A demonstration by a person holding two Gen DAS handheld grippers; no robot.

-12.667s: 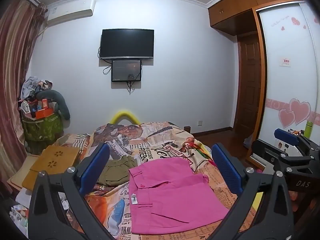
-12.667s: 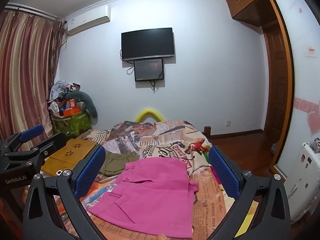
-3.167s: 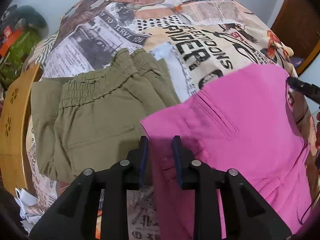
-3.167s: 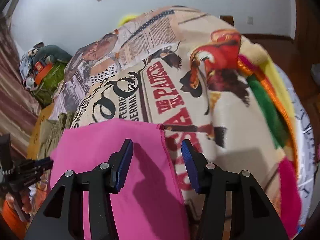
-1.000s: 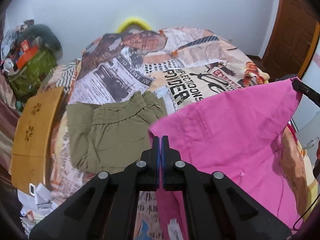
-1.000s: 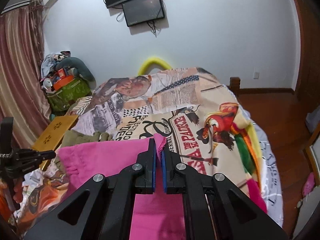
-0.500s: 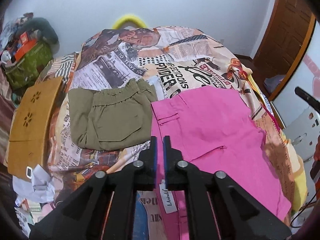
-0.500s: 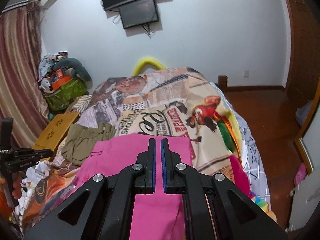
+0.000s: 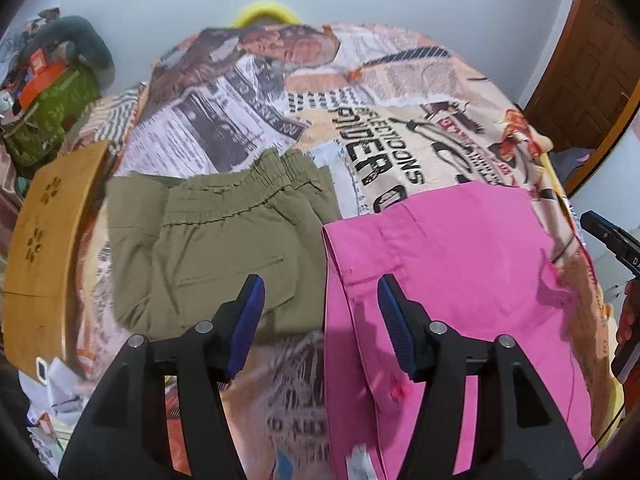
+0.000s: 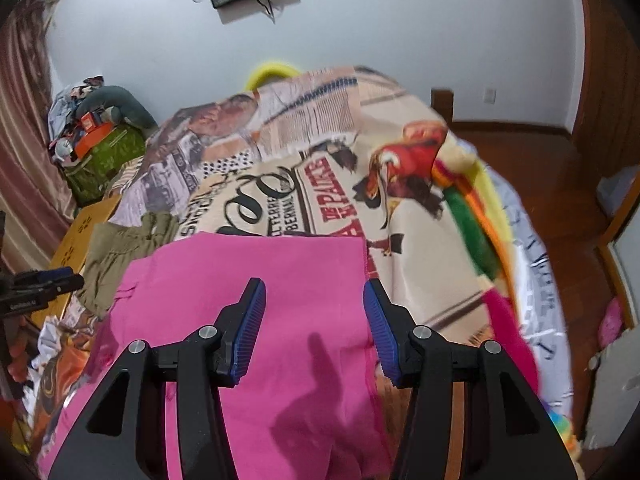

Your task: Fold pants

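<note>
Pink pants (image 9: 452,264) lie spread flat on my bed's newsprint-patterned cover (image 9: 372,120), waistband edge toward the left gripper's side; I see the same garment in the right wrist view (image 10: 248,280), its far edge running straight across the cover (image 10: 352,184). Left gripper (image 9: 320,320): I hold the fingers wide apart, gripping nothing, above the pants' left edge, so that one blue pad (image 9: 394,324) sits over pink cloth and the other over the olive shorts (image 9: 216,240). Those shorts lie just beside the pants, touching or nearly touching along the pink edge. Right gripper (image 10: 314,328): fingers likewise wide, empty, hovering over the pants near their right edge; a shadow falls on the cloth between them. Whether either gripper touches the fabric I cannot tell, since both views are blurred by motion. A white label (image 9: 358,456), indistinct, shows at the pants' near end. A wooden board (image 9: 44,240) lies left of the shorts, and a green bag (image 10: 104,160) stands beyond it by the curtain (image 10: 24,140).
</note>
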